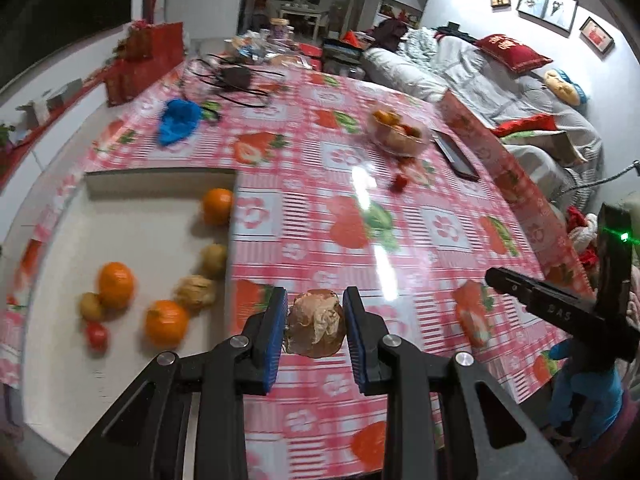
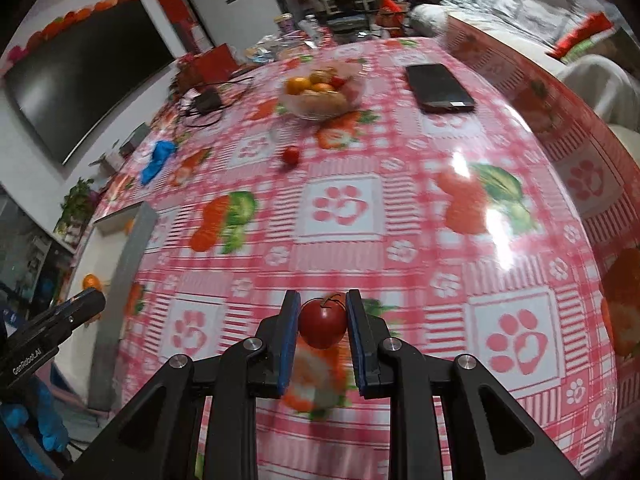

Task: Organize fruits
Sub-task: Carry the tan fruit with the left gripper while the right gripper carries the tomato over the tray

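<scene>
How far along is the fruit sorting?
Partway, it seems. Several oranges and small fruits already lie in the shallow white tray. In hand: the left gripper grips a brown husked fruit, and the right gripper grips a red tomato. Left: the clear bowl with fruit inside and a loose small red fruit on the tablecloth.
</scene>
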Motion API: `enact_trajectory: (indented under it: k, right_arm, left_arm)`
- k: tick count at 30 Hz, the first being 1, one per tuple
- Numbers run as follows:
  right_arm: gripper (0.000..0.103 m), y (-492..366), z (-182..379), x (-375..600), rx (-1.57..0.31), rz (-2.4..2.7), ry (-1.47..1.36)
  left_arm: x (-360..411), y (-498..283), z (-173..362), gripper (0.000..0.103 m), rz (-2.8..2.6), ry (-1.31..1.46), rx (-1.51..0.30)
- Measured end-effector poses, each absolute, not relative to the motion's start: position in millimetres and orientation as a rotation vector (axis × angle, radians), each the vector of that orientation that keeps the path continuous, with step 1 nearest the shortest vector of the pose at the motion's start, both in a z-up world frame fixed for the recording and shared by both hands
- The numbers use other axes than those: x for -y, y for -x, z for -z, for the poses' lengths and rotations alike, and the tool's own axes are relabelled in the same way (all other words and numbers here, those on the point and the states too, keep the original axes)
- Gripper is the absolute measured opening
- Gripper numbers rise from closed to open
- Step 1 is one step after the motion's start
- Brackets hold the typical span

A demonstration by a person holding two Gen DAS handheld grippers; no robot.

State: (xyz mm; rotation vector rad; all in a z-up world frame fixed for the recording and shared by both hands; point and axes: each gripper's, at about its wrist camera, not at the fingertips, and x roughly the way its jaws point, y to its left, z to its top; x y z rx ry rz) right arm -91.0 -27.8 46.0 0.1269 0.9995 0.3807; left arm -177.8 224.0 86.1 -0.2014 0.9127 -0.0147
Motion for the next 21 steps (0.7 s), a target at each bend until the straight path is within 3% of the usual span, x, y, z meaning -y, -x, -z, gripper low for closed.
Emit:
enact_trajectory:
  k: [21]
  right_arm:
    - [0.025,108.5,-62.8,-198.6,-1.041,-0.762,0.118]
  left_arm:
    - [-364.7,229.1,-58.7,0.032,-0.304,0.282,-0.940]
